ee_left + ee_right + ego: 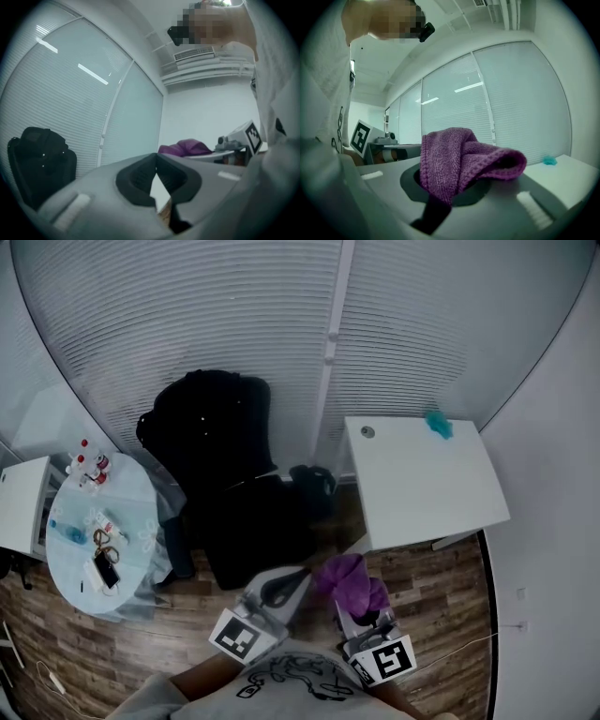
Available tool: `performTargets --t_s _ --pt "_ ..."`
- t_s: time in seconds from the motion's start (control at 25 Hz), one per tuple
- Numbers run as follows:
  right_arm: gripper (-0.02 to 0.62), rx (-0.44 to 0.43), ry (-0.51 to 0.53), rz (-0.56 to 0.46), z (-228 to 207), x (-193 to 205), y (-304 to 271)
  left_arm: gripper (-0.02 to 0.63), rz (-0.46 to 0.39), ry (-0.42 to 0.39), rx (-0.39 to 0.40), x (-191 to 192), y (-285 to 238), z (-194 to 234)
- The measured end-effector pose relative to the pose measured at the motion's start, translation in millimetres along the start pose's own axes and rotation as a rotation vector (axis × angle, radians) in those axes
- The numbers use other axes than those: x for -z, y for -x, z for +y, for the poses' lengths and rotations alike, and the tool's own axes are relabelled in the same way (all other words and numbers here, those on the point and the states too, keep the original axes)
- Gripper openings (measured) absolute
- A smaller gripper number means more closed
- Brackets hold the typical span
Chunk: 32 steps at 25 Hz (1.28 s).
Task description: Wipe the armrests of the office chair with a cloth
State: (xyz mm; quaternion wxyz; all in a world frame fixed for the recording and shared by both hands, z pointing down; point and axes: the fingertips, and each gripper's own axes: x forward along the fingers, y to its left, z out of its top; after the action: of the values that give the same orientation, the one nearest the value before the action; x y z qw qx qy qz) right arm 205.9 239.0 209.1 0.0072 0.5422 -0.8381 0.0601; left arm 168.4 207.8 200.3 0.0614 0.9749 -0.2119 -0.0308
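Observation:
A black office chair [225, 474] stands against the blinds, and the left gripper view shows the chair [40, 164] at its left edge. One dark armrest [176, 542] shows on its left side and another [314, 486] on its right. My right gripper [364, 607] is shut on a bunched purple cloth [347, 579] just in front of the seat. In the right gripper view the cloth [464, 159] hangs over the right gripper [450, 185] and hides its tips. My left gripper [296, 579] is shut and holds nothing, its tips touching [156, 157]. Both grippers are off the chair.
A white table [422, 488] stands to the right with a small teal object [438, 424] at its far corner. At the left is a round glass table [127, 493] with bottles, a phone and small items. A white cabinet [19, 502] sits at the far left edge. The floor is wood.

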Motion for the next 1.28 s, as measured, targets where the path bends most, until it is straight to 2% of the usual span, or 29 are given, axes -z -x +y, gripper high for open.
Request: performTargets --t_s 0.24,0.52,1.0,1.28 --pt "0.041 0.013 0.001 -0.001 -16 -8 -62 0.003 0.003 0.0 0.005 -8 -15 62" --pt "0.041 0.04 -0.009 0.017 -23 -6 -100 0.003 0.018 0.022 0.006 -4 -17 106" --pt "0.043 0.062 -0.027 0.053 -37 5 -118 0.003 0.037 0.063 0.011 6 -28 122" --pt "0.043 0.059 -0.033 0.046 -68 3 -124 0.003 0.043 0.059 0.003 8 -61 131"
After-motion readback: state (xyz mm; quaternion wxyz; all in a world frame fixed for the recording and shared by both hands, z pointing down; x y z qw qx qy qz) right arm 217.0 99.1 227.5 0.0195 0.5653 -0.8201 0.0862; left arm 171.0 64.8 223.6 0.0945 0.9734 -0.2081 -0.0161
